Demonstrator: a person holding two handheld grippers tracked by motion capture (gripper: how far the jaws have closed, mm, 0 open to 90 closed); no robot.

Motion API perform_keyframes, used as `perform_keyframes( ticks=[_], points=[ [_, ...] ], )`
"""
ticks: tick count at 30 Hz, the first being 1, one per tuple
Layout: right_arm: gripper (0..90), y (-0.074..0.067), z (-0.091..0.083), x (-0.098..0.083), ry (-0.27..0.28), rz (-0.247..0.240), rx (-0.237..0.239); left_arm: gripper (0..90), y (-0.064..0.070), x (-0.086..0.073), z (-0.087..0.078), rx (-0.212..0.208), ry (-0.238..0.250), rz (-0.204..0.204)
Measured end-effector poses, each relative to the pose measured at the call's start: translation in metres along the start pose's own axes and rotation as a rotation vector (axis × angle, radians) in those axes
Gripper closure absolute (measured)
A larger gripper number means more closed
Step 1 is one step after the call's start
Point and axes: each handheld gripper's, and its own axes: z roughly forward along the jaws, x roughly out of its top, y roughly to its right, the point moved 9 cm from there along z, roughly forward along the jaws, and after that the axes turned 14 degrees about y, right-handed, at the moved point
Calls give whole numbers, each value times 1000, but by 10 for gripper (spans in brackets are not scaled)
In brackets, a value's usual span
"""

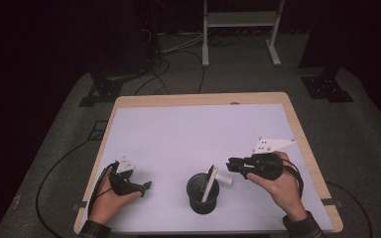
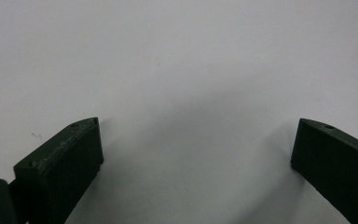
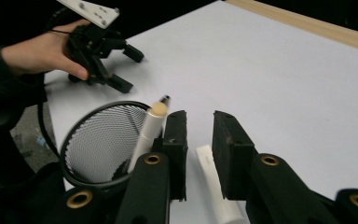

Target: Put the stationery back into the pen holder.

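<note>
My right gripper [image 3: 199, 140] at 3 o'clock of cup [image 1: 202, 192], jaws narrow, empty, straddling white pen [image 3: 216, 186] flat on table [image 1: 188, 129], likely lined up for pickup; second pen [image 1: 210, 184] leans in cup; left gripper [image 1: 141, 187] at 9 o'clock, jaws wide, idle.

A black mesh cup [image 1: 202, 193] stands upright at the lower centre of the high view. A white marker [image 1: 209, 184] leans inside it, its top tilted toward the upper right and rising past the rim. A second white marker [image 1: 225, 179] lies flat on the table just right of the cup, beside its rim.
</note>
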Motion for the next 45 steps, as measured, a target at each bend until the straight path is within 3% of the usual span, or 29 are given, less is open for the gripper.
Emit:
perform_keyframes(
  ticks=[7, 17, 23, 45],
  points=[
    [693, 17, 0, -10, -42, -8, -45, 11, 0, 0, 0, 0, 0, 0],
    [609, 36, 12, -30, -142, -57, -96, 11, 0, 0, 0, 0, 2, -2],
    [590, 41, 22, -39, -185, -73, -86, 11, 0, 0, 0, 1, 2, -1],
    [575, 32, 57, -67, -307, -100, -4, 11, 0, 0, 0, 1, 2, -3]
  ],
)
